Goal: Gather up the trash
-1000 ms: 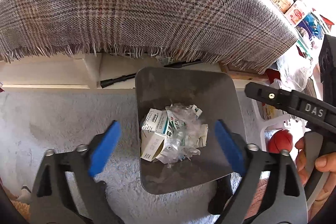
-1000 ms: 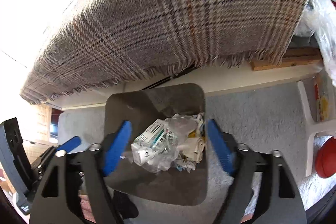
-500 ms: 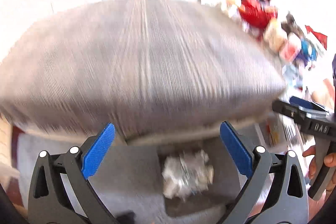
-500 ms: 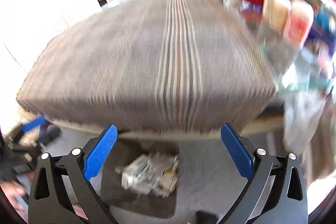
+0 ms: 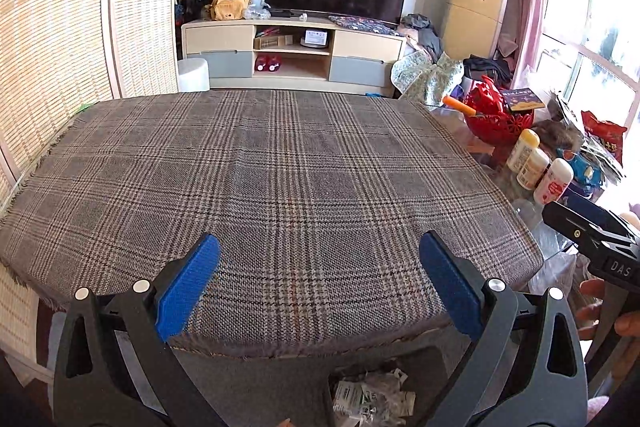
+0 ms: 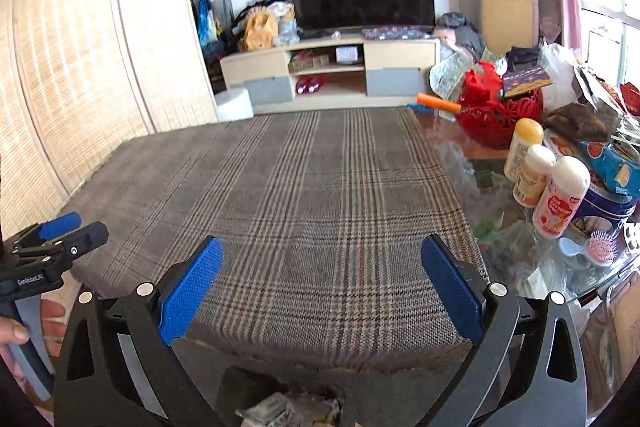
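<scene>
Both claws are up over the near edge of the desk, which is covered by a grey plaid woven cloth with a frayed fringe (image 5: pixel 280 187). The left claw (image 5: pixel 318 287) has its blue pads spread wide with nothing between them, and the right claw (image 6: pixel 320 287) is the same, wide apart and empty.

The trash, a crumpled heap of white paper packets and clear plastic wrappers (image 5: pixel 372 403), sits in a dark grey square bin (image 5: pixel 424 363) on the floor just below the desk's near edge, so you only catch the top of it at the bottom of both views.

The cloth itself is bare. Past its right edge the glass desk top is cluttered: three white plastic bottles (image 6: pixel 560 199) standing close together, a red openwork basket (image 6: pixel 496 111) toward the far right corner, and a small pink hairbrush (image 6: pixel 600 251) nearer the front right.

A hand shows at the side of each view, gripping the other claw's handle.
</scene>
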Demonstrator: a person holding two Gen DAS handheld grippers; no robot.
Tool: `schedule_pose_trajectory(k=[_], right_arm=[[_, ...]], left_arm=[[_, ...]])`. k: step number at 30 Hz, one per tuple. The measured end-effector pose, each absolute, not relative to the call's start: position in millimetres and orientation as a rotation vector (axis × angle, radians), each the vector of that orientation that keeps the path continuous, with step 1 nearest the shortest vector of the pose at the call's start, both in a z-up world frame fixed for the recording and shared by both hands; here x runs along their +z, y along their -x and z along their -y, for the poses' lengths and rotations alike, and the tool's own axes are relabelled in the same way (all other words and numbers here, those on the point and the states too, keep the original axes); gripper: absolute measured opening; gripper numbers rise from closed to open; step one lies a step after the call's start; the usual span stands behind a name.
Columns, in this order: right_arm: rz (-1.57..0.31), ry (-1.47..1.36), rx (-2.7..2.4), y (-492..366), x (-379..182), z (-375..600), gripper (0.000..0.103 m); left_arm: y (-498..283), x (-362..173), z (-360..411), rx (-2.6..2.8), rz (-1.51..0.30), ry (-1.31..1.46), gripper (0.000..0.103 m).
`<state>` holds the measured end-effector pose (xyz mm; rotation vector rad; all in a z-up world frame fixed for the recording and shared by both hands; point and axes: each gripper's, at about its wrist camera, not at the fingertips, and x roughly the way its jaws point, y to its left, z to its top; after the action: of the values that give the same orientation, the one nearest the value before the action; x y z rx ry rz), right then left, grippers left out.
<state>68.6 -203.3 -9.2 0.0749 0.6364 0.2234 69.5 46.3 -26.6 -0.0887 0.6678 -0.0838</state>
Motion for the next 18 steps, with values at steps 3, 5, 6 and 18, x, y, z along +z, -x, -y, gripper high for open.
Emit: schedule_pose_trajectory(k=[3, 5, 6, 18], right_arm=[[-0.620, -0.074, 0.221, -68, -13, 204, 0.100], [-0.626, -0.052, 0.202, -71, -17, 205, 0.100], [-0.627, -0.056, 0.195, -72, -17, 206, 0.100], [-0.621, -0.111, 0.144, -76, -25, 223, 0.100]], left_arm=[[-72, -25, -48, -0.090, -0.661, 0.110, 0.095], [-74, -24, -49, -0.090, -0.653, 0.126, 0.095], [-74, -23, -51, -0.086, -0.649, 0.129, 0.095], [-71, -19, -47, -0.111, -0.608, 0.132, 0.095]])
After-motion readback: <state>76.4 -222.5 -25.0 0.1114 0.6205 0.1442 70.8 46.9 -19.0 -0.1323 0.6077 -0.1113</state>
